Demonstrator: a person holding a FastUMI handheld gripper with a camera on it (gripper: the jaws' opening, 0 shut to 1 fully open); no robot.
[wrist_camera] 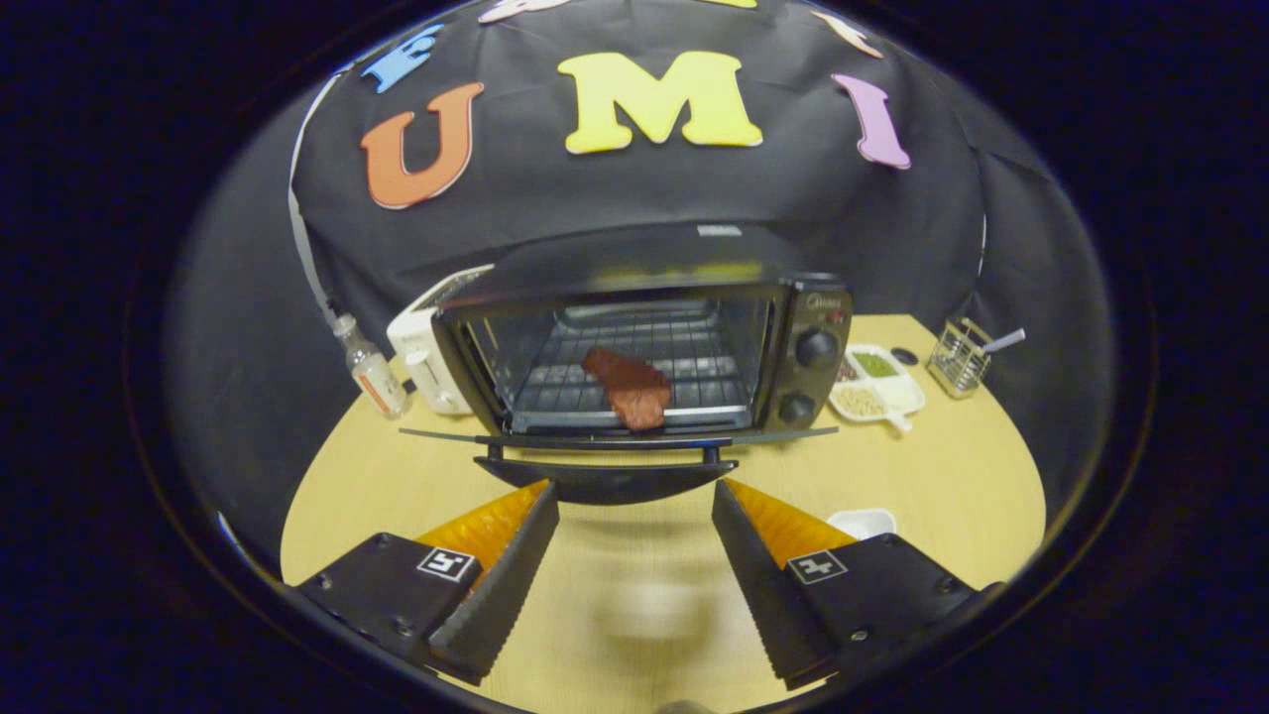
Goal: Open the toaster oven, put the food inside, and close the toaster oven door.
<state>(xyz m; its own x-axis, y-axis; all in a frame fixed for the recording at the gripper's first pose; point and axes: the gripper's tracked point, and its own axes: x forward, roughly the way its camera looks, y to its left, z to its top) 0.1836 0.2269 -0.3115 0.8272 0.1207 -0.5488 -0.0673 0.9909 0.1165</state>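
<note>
A black toaster oven (805, 342) stands on the wooden table straight ahead of the fingers. Its glass door (615, 437) hangs fully down, level with the table, and its dark handle (607, 480) points toward me. A reddish-brown piece of food (631, 388) lies on the wire rack (634, 357) inside, near the front edge. My gripper (634, 496) is open, its fingertips just short of the door handle, one on each side. Nothing is held between the fingers.
A white toaster (428, 355) and a small clear bottle (372, 369) stand left of the oven. On the right are a white divided dish of food (877, 382), a wire holder (958, 359) and a small white dish (862, 521) near the right finger.
</note>
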